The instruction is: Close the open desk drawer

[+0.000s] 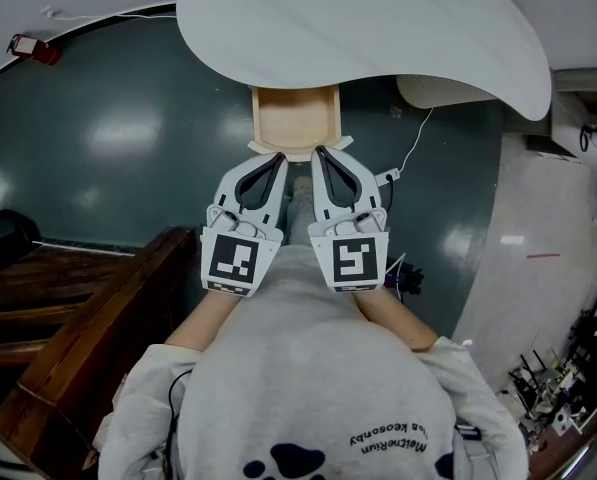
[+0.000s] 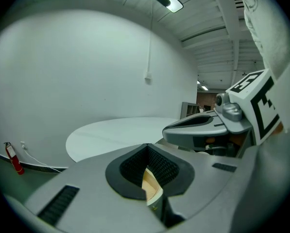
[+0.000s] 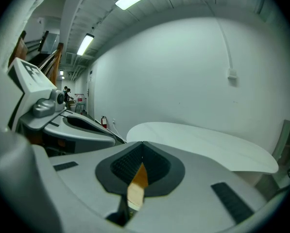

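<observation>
The drawer (image 1: 295, 118) is of light wood and stands pulled out from under the white counter (image 1: 378, 28), w/ its front edge toward the person. Its inside shows only bare wood.

Both grippers are held side by side in front of the person's grey sweatshirt (image 1: 308, 368), marker cubes toward the body, tips toward the drawer front. The left gripper (image 1: 281, 156) has its fingers pressed together w/ nothing pinched btw. them. In the left gripper view only a strip of the drawer (image 2: 152, 183) shows through the hollow behind the tips of the left gripper (image 2: 147, 145), w/ the counter (image 2: 120, 135) beyond. The right gripper (image 1: 318, 151) is the same: fingers pressed together, nothing held. In the right gripper view a narrow piece of drawer (image 3: 136, 186) wood shows through the right gripper (image 3: 142, 143).

In the head view the tips of both lie just at the drawer's front edge, left one near the left corner, right one near the middle. I cannot tell if they touch the wood.

Each gripper view also shows the other gripper beside it.

The floor (image 1: 108, 138) is dark green. A dark wooden piece of furniture (image 1: 98, 338) stands at lower left, a red fire extinguisher (image 1: 33, 48) is by the wall at upper left, and a white cable (image 1: 413, 148) hangs on the right of the drawer.
</observation>
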Tool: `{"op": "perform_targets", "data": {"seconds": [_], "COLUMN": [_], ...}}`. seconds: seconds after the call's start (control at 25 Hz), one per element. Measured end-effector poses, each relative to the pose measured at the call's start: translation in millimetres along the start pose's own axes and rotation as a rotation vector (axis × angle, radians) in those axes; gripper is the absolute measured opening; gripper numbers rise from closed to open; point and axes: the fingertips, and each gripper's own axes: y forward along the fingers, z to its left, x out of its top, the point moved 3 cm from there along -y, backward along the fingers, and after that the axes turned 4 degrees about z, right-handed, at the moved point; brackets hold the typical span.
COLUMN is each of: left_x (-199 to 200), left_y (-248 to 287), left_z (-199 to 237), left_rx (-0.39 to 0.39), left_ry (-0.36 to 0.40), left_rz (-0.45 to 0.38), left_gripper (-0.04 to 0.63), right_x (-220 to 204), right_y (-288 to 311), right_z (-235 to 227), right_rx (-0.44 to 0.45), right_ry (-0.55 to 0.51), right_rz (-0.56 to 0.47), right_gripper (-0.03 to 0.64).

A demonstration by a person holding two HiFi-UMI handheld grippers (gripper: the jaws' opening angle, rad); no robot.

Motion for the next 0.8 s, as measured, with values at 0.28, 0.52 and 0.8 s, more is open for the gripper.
{"op": "perform_targets", "data": {"seconds": [0.28,0.52,0.8], "left_x": [-21,-38,-73], "left_y": [14,22,32], "left_z": [2,5,8], "left_rx": [-0.019,-0.016,-0.026], "left_ry": [0.019,0.022,0.009], "left_rz": [0.037,0.055,0.092], "left_gripper": [0.008,0.008,0.008], "right_x": [-23,-43,-79], "right_y": [16,25,34], "right_z": [-1,1,15], "right_rx": [0.016,0.030,0.061], "right_ry": [-0.034,-0.055,-0.037], "right_rz": [0.032,0.053,0.115], "right_gripper": [0.017,0.017,0.017]}}
